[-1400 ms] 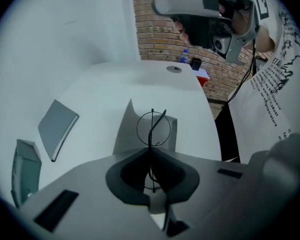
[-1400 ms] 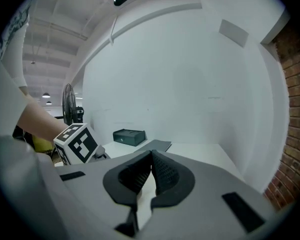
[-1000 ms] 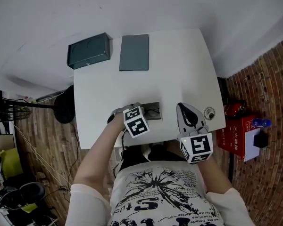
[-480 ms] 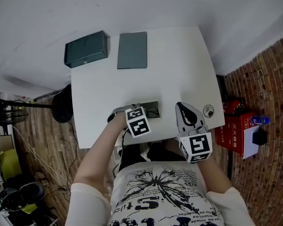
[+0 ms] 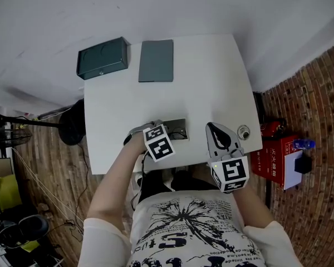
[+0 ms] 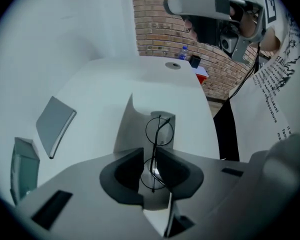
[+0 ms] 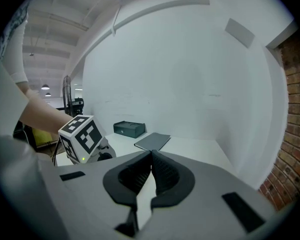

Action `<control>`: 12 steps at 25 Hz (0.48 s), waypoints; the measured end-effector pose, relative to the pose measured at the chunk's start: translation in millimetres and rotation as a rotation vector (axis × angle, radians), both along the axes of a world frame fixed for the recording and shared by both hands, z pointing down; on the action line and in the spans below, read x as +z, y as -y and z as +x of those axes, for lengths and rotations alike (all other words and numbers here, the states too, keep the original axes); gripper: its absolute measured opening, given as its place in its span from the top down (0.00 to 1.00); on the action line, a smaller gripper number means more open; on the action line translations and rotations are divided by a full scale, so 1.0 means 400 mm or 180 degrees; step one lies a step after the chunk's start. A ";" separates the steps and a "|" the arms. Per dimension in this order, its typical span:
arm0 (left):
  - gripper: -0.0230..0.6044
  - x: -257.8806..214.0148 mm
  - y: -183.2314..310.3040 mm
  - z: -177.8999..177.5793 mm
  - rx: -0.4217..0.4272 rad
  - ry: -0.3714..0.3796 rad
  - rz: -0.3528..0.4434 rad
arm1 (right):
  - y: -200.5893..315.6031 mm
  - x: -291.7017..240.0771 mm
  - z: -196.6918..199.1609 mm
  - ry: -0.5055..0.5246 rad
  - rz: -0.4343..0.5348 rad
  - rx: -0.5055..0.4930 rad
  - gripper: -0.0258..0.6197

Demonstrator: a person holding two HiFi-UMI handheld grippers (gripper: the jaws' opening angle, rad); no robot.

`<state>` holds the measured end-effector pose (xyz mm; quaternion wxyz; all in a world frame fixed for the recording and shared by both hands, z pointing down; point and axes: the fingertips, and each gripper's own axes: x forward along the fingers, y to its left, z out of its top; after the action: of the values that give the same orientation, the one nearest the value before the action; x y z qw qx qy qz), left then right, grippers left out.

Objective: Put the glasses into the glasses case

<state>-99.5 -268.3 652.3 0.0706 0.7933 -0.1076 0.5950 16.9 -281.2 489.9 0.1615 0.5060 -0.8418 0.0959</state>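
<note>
Thin round wire-frame glasses (image 6: 159, 131) hang edge-on between the jaws of my left gripper (image 6: 154, 166), which is shut on them. Right beneath and beyond them lies the open grey glasses case (image 6: 132, 129) on the white table (image 6: 105, 84). In the head view the left gripper (image 5: 168, 132) sits at the table's near edge, with the glasses (image 5: 180, 133) over the case (image 5: 178, 123). My right gripper (image 5: 214, 129) hovers to the right of the case, apart from it. Its jaws (image 7: 151, 156) are shut with nothing in them.
A dark green box (image 5: 103, 58) and a flat grey pad (image 5: 156, 60) lie at the table's far side. A small round object (image 5: 243, 132) sits near the right edge. Beyond the table are a brick wall and a red box (image 5: 274, 157) on the floor.
The left gripper with the glasses has shifted slightly to the left over the case. The right gripper has barely moved.
</note>
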 end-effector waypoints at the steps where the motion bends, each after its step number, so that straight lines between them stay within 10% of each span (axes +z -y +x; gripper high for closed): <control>1: 0.82 -0.013 0.005 -0.001 -0.0063 -0.0060 0.0054 | -0.002 -0.004 -0.005 -0.0016 0.0013 -0.0026 0.94; 12: 0.94 -0.217 0.013 -0.017 -0.0787 -0.1054 0.0488 | -0.003 -0.059 -0.058 -0.0029 0.0146 -0.0149 0.94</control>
<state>-106.3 -273.5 565.6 0.0992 0.8640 -0.2360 0.4335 -6.2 -280.0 466.5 0.1560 0.4902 -0.8546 0.0706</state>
